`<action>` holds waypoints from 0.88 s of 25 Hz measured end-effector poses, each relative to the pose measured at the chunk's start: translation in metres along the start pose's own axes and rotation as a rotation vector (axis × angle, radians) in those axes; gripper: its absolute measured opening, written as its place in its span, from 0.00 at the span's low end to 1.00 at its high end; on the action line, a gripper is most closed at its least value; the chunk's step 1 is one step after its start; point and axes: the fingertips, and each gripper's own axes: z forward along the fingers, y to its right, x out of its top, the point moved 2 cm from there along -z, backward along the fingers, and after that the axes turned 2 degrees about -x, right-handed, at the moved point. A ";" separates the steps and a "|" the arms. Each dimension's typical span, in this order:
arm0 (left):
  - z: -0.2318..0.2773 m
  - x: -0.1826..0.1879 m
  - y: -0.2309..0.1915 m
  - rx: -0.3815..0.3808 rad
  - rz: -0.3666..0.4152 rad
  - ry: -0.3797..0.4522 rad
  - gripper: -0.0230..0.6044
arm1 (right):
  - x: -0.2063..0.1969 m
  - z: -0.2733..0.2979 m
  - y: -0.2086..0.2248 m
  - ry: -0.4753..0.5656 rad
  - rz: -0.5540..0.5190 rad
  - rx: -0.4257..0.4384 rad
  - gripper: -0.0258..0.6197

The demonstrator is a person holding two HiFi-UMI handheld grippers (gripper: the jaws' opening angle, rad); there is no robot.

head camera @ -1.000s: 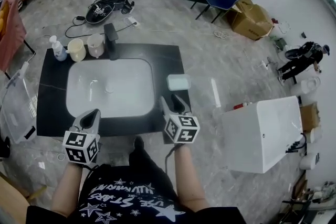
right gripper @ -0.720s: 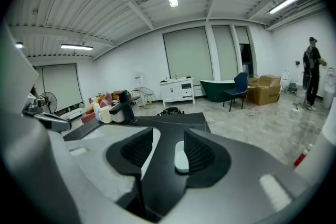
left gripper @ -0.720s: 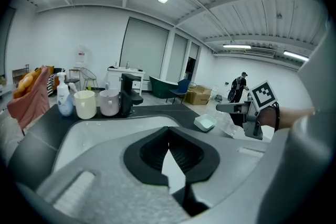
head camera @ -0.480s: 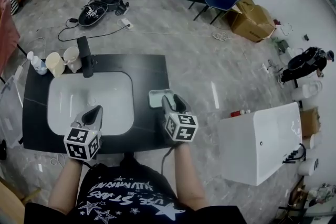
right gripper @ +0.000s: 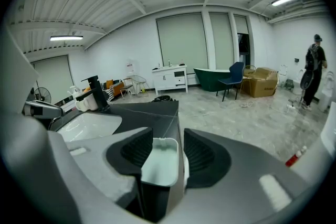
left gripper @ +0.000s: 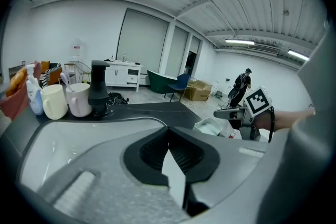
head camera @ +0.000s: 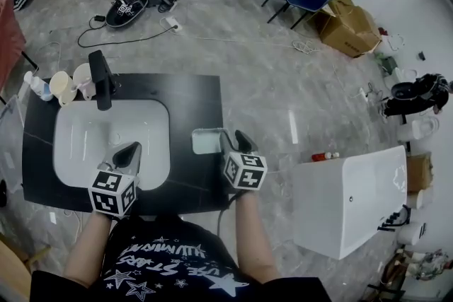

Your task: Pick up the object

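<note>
Right gripper [head camera: 235,140]: jaws apart, pale dish [right gripper: 160,162] framed in the gap, not visibly clamped. The dish sits at the right edge of the counter [head camera: 192,99]. Best to slide further over it, stay level, squeeze the long walls, then lift straight. Left gripper [left gripper: 168,131]: jaws together, empty, over the sink [head camera: 106,134]. Count: one dish, one faucet [head camera: 102,78], two cups [head camera: 60,85], one bottle [head camera: 35,85].

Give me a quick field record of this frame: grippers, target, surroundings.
surface: black counter with white sink
target: pale dish, on the counter right of the sink
right gripper: jaws apart, either side of the dish; clamp not evident
left gripper: shut, empty, over the sink's near edge
back-left: black faucet, two mugs
</note>
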 end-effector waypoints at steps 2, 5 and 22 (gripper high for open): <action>0.007 -0.002 0.000 0.003 -0.004 -0.006 0.05 | -0.008 0.008 0.002 -0.032 -0.005 0.017 0.33; 0.012 -0.005 0.001 0.008 -0.009 -0.014 0.05 | -0.021 0.018 0.004 -0.096 -0.019 0.031 0.30; -0.002 -0.032 -0.006 0.023 -0.035 -0.049 0.05 | -0.045 0.026 0.009 -0.196 -0.038 -0.074 0.06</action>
